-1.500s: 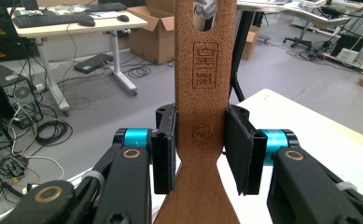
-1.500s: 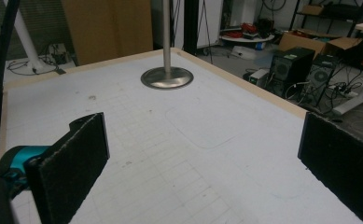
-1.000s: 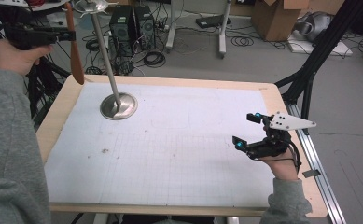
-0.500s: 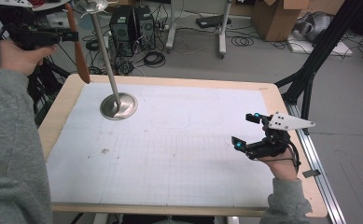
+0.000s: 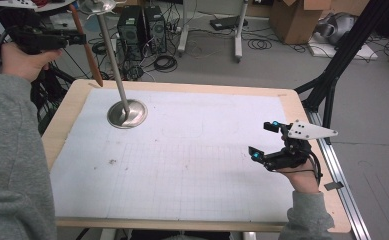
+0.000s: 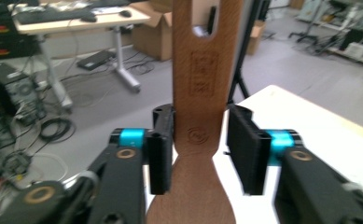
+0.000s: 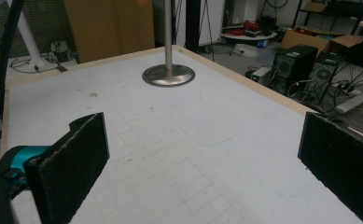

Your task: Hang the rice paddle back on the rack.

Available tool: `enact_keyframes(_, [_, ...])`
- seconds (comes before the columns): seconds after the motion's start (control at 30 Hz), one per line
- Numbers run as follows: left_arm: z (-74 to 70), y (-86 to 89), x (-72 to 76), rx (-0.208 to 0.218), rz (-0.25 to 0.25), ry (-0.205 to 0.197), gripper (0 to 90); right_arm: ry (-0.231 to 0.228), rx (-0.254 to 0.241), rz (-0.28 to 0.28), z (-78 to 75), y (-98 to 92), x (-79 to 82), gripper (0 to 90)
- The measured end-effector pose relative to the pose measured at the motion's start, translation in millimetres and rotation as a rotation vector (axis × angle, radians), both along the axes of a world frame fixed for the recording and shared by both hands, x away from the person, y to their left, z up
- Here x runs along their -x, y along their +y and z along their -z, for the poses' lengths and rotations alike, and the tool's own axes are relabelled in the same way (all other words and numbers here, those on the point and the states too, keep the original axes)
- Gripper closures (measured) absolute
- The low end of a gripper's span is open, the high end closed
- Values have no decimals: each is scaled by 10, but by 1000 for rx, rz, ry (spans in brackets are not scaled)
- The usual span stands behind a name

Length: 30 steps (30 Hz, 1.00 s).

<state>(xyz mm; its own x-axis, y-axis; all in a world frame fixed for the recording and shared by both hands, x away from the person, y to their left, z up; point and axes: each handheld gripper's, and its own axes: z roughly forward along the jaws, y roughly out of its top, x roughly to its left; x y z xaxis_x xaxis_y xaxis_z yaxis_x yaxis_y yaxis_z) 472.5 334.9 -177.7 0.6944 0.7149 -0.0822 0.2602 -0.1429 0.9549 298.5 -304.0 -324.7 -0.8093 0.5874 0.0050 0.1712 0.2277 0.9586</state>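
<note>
A brown wooden spatula (image 5: 88,55) hangs blade-down beyond the table's far left corner, with my left gripper (image 5: 77,36) shut on its handle. In the left gripper view the handle (image 6: 205,70), with a slot near its end, runs up between the two pads. Just right of it a metal stand rises on a thin pole (image 5: 113,57) from a round base (image 5: 127,114) at the far left of the white grid mat (image 5: 192,165). My right gripper (image 5: 262,139) hovers open and holds nothing near the table's right edge, and its view faces the stand's base (image 7: 168,74).
The mat lies on a wood-rimmed table (image 5: 302,115). Computer towers (image 5: 142,25), cables and cardboard boxes (image 5: 297,17) are on the floor behind. A black tripod leg (image 5: 342,55) and a metal rail (image 5: 342,180) run along the right side.
The spatula's lower end has swung slightly right, closer to the stand's pole. The right gripper has stayed where it was.
</note>
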Motion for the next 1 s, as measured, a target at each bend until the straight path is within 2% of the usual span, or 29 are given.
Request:
enact_keyframes(0.13, [2,-13,18,-20,-1,-9,451,-4,1,-11,2,17,-3,4])
enact_keyframes(0.23, [15,-15,52,-15,-6,-24,385,-12,1,-10,-1,19,-2,4])
enact_keyframes(0.43, [55,3,144,-34,-19,-82,258,-11,-1,-12,-3,27,4,4])
enact_keyframes(0.53, [60,17,206,-25,-27,-87,198,-10,3,-16,-1,41,4,4])
enact_keyframes(0.57, [59,32,232,-6,-16,-87,180,-10,5,-16,-2,42,4,4])
enact_keyframes(0.67, [62,50,286,21,-5,-97,172,-10,4,-17,-3,52,8,4])
enact_keyframes(0.83, [103,46,386,18,7,-111,150,-12,6,-18,-1,60,2,4])
enact_keyframes(1.0, [184,36,471,18,3,-106,146,-8,9,-21,5,73,-3,3])
